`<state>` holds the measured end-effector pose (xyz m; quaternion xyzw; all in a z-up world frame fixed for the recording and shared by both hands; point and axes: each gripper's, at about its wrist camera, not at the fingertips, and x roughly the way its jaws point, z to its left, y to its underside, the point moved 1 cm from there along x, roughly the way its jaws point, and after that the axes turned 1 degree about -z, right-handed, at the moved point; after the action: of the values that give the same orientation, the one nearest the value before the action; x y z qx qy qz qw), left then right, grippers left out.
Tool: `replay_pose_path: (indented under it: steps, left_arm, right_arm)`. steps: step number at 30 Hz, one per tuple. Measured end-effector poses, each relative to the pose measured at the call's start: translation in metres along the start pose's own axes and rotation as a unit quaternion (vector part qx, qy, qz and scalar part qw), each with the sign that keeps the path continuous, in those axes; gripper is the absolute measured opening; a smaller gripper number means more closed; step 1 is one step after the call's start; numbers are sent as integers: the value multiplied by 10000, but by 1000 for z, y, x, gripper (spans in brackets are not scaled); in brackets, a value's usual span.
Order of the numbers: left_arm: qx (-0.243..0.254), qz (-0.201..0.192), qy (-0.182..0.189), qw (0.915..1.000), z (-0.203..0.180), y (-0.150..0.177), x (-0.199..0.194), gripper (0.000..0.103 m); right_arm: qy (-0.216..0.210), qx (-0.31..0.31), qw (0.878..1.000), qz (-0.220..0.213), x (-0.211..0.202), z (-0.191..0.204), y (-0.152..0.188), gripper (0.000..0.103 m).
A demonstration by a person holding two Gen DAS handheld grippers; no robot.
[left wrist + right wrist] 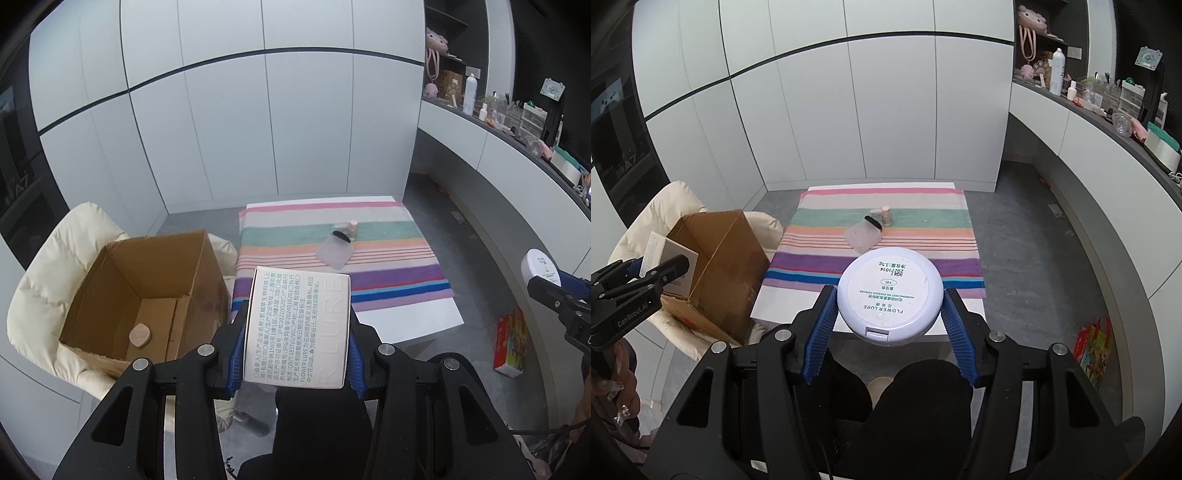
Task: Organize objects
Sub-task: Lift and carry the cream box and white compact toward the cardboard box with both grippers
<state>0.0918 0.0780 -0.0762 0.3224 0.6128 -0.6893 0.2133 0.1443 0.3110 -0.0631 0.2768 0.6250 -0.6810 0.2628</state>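
The left gripper (297,328) is clamped on a white rectangular cardboard carton (297,326) printed with grey text, its blue ribbed pads pressing the two long side faces, and holds it in the air near the open brown corrugated cardboard box (147,295). That box rests on a cream padded chair (48,280) beside the table, and a small tan leaf-shaped piece (140,335) lies on its floor. The right gripper (889,301) grips a round pale lilac plastic powder compact (889,295) by opposite points of its rim, label side up, above the near edge of the table. The carton looks light and thin-walled, so a hard squeeze would likely dent it; holding the side faces seems sound. The compact is probably light, rigid and smooth, liable to slip or pop open, and its pressed powder could crack if dropped. On a low white table (849,321) spread with a multicolour striped cloth (879,225) lie a frosted translucent plastic container with a black cap (864,236) and, just beyond it, a small bottle with a peach-coloured cap (885,216); the two look close together, though contact cannot be judged. Around are white panelled walls, a grey floor, a cluttered dark shelf to the right and a red printed bag (1095,350) on the floor.
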Motion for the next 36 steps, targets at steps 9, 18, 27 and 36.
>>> replay_pose_path:
  steps: [9,18,27,36]
  left_arm:
    - [-214,78,-154,9996,23,9,1,45]
    - [-551,162,-481,9972,61,24,-4,45]
    - [-960,322,-837,9913,103,44,-9,45]
    - [-1186,385,-1053,9866,139,50,-10,45]
  right_arm:
    - [-238,-259,9994,75,12,24,-2,60]
    - [-733,-684,9948,197,28,71,-2,60]
    - [-1377,-1311,9812,328,43,143,-1,60]
    - [-1624,-1696,9712,399,53,190,1,60]
